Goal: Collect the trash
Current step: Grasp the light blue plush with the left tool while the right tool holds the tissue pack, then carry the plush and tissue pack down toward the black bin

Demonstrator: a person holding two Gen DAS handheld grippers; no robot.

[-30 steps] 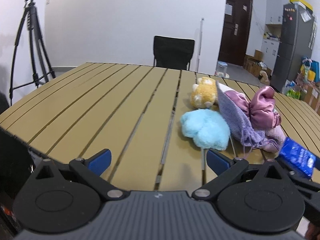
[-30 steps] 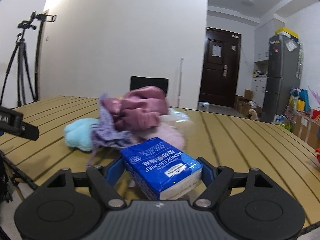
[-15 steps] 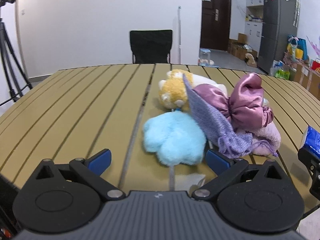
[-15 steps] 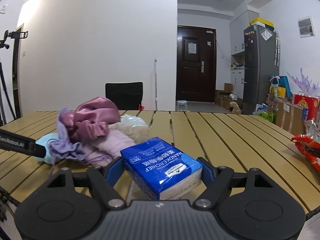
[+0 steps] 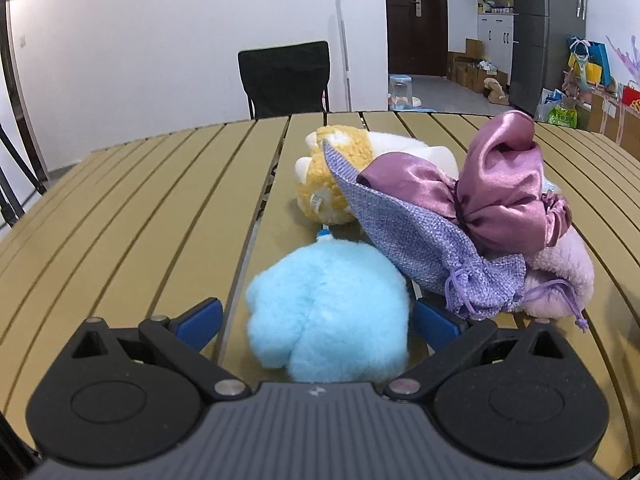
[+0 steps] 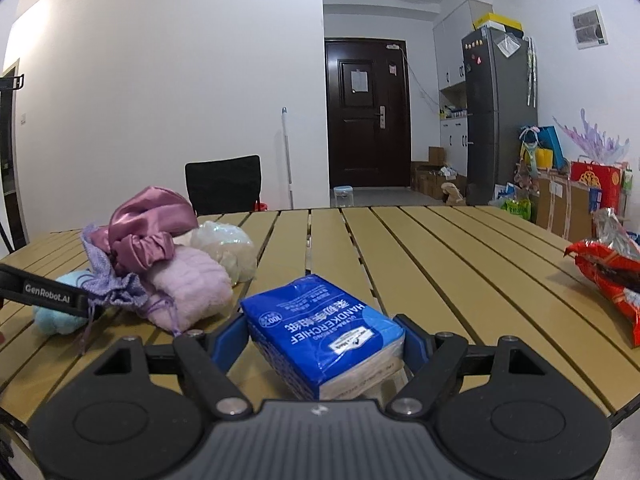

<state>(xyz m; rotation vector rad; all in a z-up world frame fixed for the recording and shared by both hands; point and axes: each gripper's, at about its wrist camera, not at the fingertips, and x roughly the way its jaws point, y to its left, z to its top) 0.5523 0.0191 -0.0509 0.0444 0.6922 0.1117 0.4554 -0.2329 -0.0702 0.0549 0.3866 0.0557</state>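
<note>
The slatted table (image 5: 152, 216) fills both views, and the soft pile on it sits closer to the left gripper (image 5: 316, 320) than a second ago. Its jaws stand wide apart, now straddling the blue plush (image 5: 328, 312), which earlier lay well ahead; a pickup looks imminent. The right gripper (image 6: 320, 340) keeps its pads pressed on the blue tissue pack (image 6: 324, 328), unchanged. A red snack wrapper (image 6: 612, 276), newly visible at right, remains uncollected.
</note>
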